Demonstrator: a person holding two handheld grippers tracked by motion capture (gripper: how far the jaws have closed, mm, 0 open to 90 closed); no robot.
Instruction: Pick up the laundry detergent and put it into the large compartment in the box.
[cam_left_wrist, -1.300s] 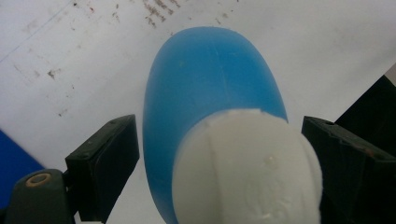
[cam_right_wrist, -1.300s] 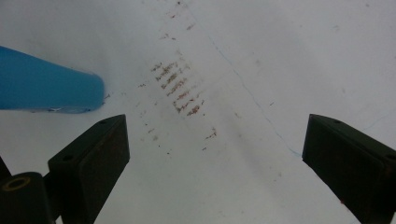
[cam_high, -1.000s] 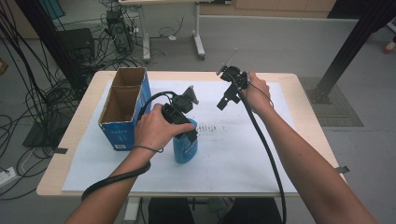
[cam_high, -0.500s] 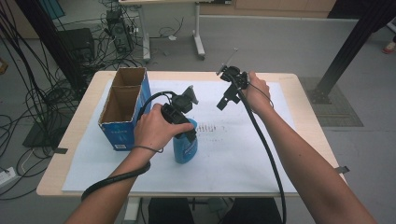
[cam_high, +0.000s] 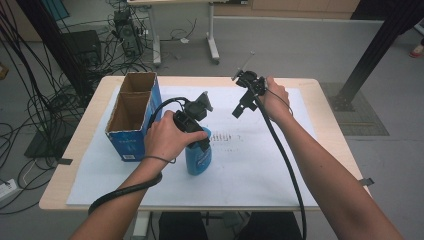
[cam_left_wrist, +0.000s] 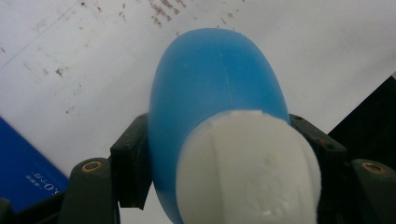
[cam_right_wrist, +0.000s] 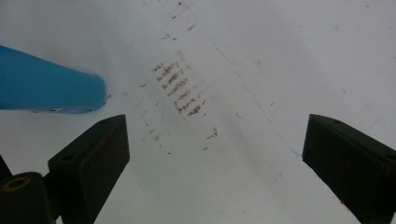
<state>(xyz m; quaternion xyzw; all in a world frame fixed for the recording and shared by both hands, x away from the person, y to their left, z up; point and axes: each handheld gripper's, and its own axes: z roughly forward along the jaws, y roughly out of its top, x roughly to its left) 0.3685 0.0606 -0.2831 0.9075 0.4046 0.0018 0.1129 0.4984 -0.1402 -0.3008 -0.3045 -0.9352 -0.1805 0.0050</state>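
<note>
A blue bottle (cam_high: 199, 160) with a white cap (cam_left_wrist: 247, 168) stands upright on the white paper sheet (cam_high: 250, 165) near the table's middle. My left gripper (cam_high: 201, 144) comes down over its top. Its jaws have just been closing and now press on both sides of the bottle (cam_left_wrist: 215, 84) just below the cap. My right gripper (cam_high: 240, 109) hangs above the paper farther back and to the right, jaws wide apart with nothing between them (cam_right_wrist: 215, 158). In the right gripper view the bottle (cam_right_wrist: 46, 86) lies off to the left, apart from the jaws.
A blue cardboard box (cam_high: 131, 120), open at the top and with two compartments, stands at the left of the bottle, close to my left hand. Faint brown marks (cam_right_wrist: 180, 91) dot the paper. Cables trail from both grippers across the table's front.
</note>
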